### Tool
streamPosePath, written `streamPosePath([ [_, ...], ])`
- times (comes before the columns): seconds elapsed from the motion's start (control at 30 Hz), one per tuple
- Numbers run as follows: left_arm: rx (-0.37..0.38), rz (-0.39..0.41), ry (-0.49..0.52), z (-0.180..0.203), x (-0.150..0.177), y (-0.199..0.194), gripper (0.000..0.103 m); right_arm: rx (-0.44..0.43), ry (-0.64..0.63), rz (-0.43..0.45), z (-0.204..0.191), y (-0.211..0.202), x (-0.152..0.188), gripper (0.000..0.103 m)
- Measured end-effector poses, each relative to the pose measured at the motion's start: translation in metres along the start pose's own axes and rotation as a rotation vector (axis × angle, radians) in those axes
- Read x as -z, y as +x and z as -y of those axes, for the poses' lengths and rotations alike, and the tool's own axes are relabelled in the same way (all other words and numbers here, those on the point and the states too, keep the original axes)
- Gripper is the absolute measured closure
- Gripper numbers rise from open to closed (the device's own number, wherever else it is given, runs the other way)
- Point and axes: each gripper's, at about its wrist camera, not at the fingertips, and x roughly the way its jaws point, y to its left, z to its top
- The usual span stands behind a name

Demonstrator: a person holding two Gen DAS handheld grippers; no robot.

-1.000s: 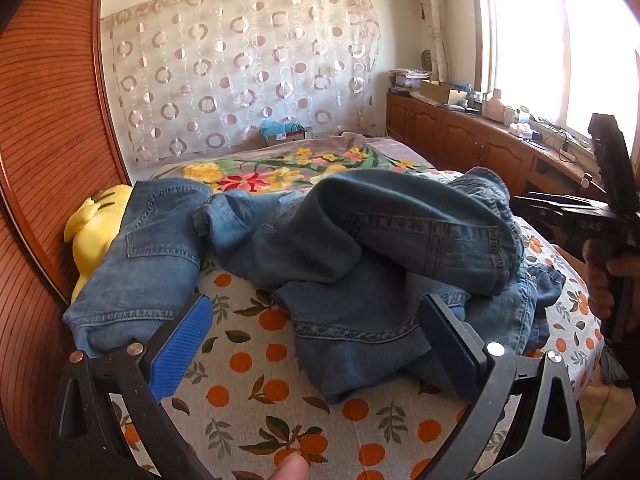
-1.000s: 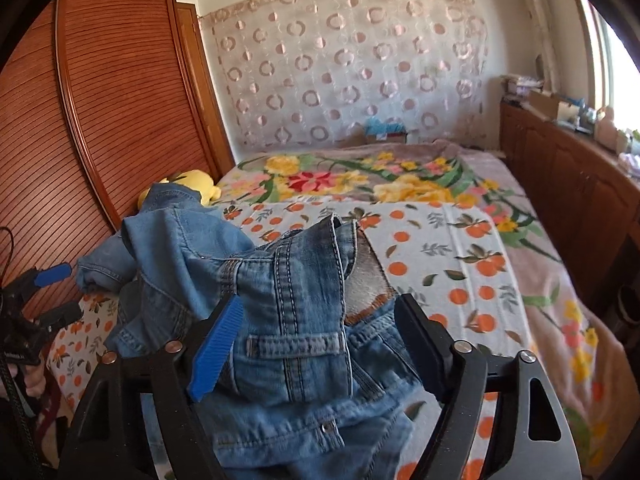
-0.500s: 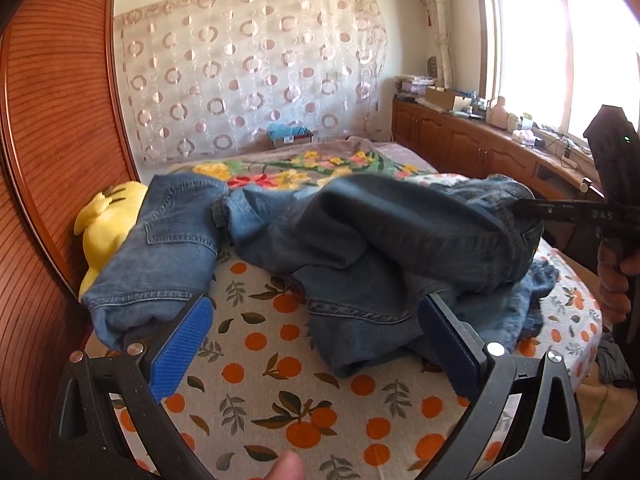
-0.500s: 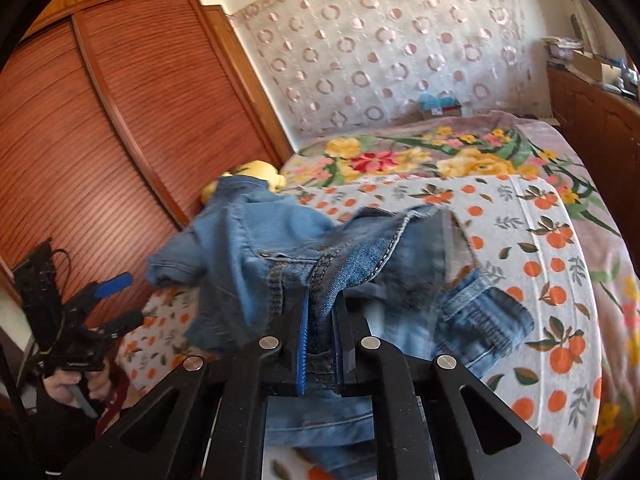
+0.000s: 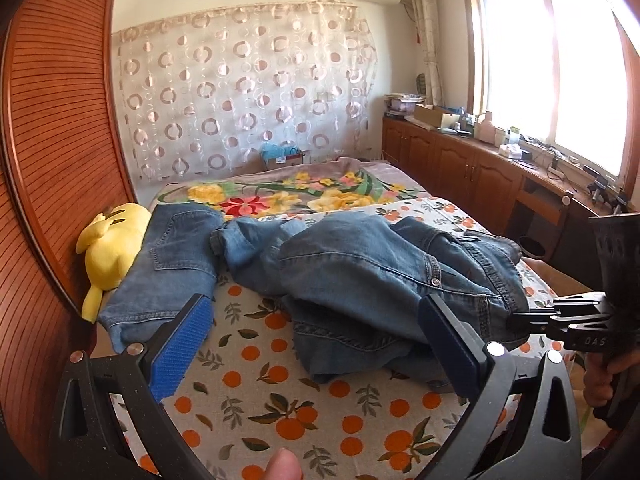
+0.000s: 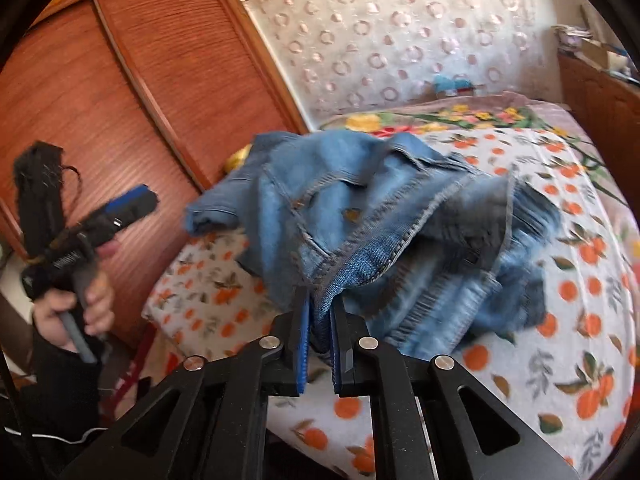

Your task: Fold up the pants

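Right claw [image 6: 320, 344] is clamping the jeans [image 6: 372, 216] at the waistband edge, w/ the rest bunched on the bed [image 6: 560, 360] just ahead of it. Left claw [image 5: 316, 344] is hanging wide, empty, jeans [image 5: 360, 272] lying beyond its tips. Step: spreading them out, prob. Next: left needs to be gripping another edge.

Both cameras sit low at the near end of the orange-dotted bed cover [image 5: 256, 396], the left one facing the circle-patterned curtain [image 5: 240, 92], the right one close up, turned toward the brown slatted wardrobe [image 6: 120, 92]; both see the crumpled blue denim pants [image 5: 360, 276].
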Motion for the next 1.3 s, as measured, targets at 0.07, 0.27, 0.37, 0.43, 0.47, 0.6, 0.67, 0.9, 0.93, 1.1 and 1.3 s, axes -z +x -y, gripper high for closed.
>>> streamPosePath([
  [0.07,0.016,-0.007,0.013,0.007,-0.002,0.005,0.000,0.024,0.016,0.011,0.007,-0.010,0.007,0.087],
  [0.27,0.062,-0.025,0.055,0.034,-0.009,0.019,0.000,0.121,0.011,0.045,0.009,-0.055,0.018,0.082],
  [0.37,0.112,-0.037,0.083,0.055,-0.016,0.029,0.003,0.161,0.026,0.070,0.010,-0.078,0.018,0.079],
  [0.43,0.120,-0.039,0.107,0.069,-0.022,0.034,0.003,0.191,0.031,0.086,0.010,-0.085,0.023,0.076],
  [0.47,0.120,-0.035,0.128,0.079,-0.026,0.038,0.003,0.215,0.037,0.088,0.013,-0.092,0.024,0.076],
  [0.6,0.157,-0.059,0.180,0.110,-0.036,0.055,0.006,0.263,0.068,0.106,0.022,-0.108,0.026,0.076],
  [0.67,0.187,-0.079,0.196,0.121,-0.040,0.064,0.009,0.278,0.078,0.117,0.024,-0.114,0.026,0.076],
  [0.9,0.301,-0.196,0.255,0.160,-0.048,0.099,0.029,0.299,0.081,0.144,0.023,-0.125,0.028,0.075],
  [0.93,0.318,-0.216,0.256,0.164,-0.048,0.103,0.034,0.303,0.079,0.145,0.020,-0.124,0.028,0.074],
  [1.1,0.283,-0.261,0.324,0.176,-0.036,0.109,0.064,0.307,0.067,0.147,0.019,-0.119,0.029,0.072],
  [1.3,0.238,-0.189,0.319,0.150,-0.043,0.089,0.093,0.269,0.070,0.139,0.023,-0.100,0.016,0.062],
])
